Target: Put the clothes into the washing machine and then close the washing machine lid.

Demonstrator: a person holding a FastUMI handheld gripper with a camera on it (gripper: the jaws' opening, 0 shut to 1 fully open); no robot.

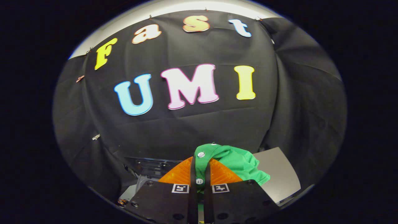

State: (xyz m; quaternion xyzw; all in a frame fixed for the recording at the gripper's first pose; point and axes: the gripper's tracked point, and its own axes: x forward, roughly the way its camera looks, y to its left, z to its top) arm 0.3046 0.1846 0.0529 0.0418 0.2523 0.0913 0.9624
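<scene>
Gripper (199, 174) fingers pressing together on green shirt (236, 161), pinching buttoned placket strip between them; you are holding it lifted. Strip's long axis running straight ahead along fingers, rest of cloth bunching and drooping just beyond, toward right. Grey panel (279, 174), likely washing machine lid, lying beyond and right. Drum opening hidden; judging you are needing to carry garment down and forward.
</scene>
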